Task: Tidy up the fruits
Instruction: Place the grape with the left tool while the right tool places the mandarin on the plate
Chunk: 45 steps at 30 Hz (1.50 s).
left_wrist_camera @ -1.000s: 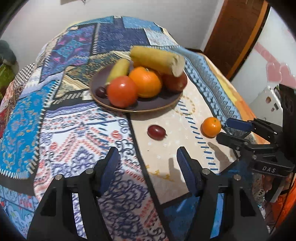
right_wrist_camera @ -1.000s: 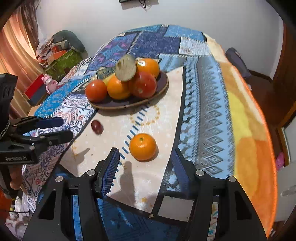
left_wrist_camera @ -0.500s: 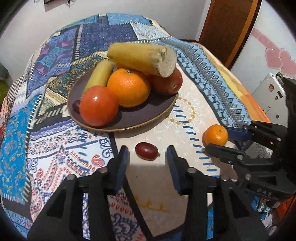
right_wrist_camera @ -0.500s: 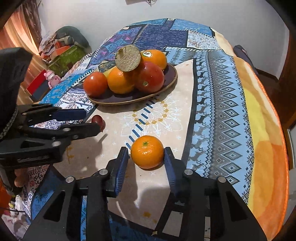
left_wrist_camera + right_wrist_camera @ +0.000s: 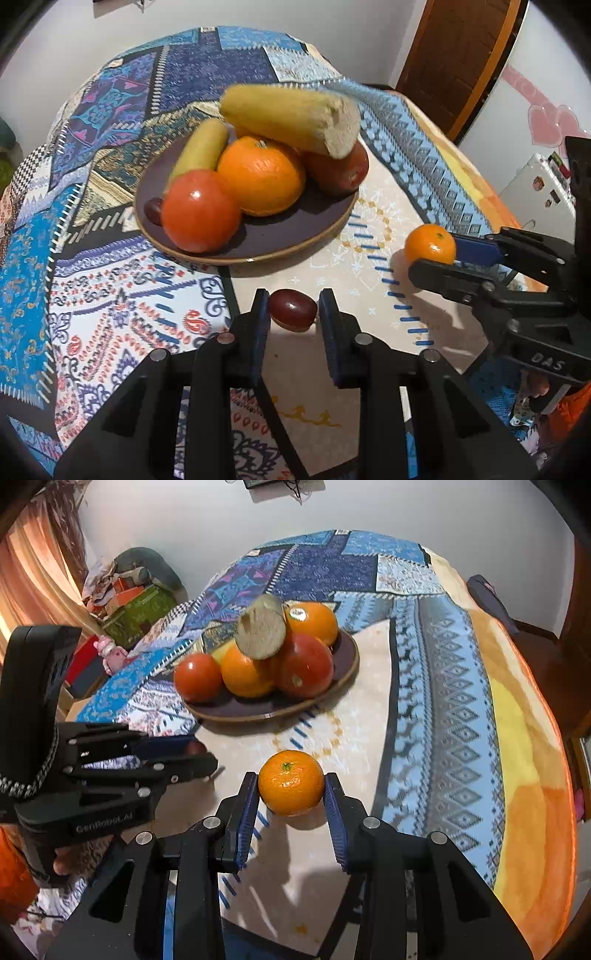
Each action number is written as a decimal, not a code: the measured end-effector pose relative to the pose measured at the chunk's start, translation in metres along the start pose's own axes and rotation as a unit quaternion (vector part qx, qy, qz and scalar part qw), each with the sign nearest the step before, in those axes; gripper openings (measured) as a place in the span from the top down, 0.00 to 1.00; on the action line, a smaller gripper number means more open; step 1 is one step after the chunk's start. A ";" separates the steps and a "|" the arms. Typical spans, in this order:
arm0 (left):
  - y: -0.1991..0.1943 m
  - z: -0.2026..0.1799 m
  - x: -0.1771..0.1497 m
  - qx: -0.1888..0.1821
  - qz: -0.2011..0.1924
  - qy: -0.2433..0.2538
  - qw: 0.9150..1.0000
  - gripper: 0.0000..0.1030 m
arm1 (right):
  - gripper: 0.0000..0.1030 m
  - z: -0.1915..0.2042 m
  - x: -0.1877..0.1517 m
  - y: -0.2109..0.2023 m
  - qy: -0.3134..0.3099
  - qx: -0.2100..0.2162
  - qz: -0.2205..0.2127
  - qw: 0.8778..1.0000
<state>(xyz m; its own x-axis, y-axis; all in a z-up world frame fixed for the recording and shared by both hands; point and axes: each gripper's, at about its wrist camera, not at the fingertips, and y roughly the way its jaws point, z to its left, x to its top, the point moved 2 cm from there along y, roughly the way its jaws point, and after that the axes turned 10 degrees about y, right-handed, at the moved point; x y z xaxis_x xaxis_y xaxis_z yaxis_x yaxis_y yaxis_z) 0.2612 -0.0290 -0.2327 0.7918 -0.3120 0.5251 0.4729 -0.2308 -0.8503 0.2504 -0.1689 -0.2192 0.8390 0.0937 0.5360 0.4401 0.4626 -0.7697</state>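
Observation:
A dark red grape (image 5: pixel 292 308) lies on the patterned cloth, between the fingertips of my left gripper (image 5: pixel 294 314), whose jaws have closed to touch both sides. A small orange mandarin (image 5: pixel 291 787) sits on the cloth between the fingertips of my right gripper (image 5: pixel 291 797), pads touching both sides. Behind them a brown plate (image 5: pixel 328 229) holds a tomato (image 5: pixel 200 211), an orange (image 5: pixel 261 175), a red apple (image 5: pixel 341 170), a green mango (image 5: pixel 201 147), a corn cob (image 5: pixel 291 116) and a second grape (image 5: pixel 153 210).
The patterned tablecloth (image 5: pixel 454 716) covers a round table whose edge falls away at right. A wooden door (image 5: pixel 458 55) and a white appliance (image 5: pixel 535 192) stand beyond. Boxes and clutter (image 5: pixel 129 605) lie by the wall at left.
Both grippers moved forward and down and narrowed: the left one now brackets the grape, the right one closed onto the mandarin.

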 end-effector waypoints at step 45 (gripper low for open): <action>0.003 0.019 0.029 0.008 -0.034 -0.053 0.998 0.74 | 0.60 0.012 0.028 0.020 -0.012 0.005 -0.011 1.000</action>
<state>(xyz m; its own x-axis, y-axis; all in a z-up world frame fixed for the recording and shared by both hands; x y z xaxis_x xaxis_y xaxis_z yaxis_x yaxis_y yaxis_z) 0.2931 -0.0211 -0.2202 0.7939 -0.1975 0.5750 0.5318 -0.2327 -0.8142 0.2786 -0.1462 -0.2154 0.8209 0.1039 0.5615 0.4557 0.4733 -0.7539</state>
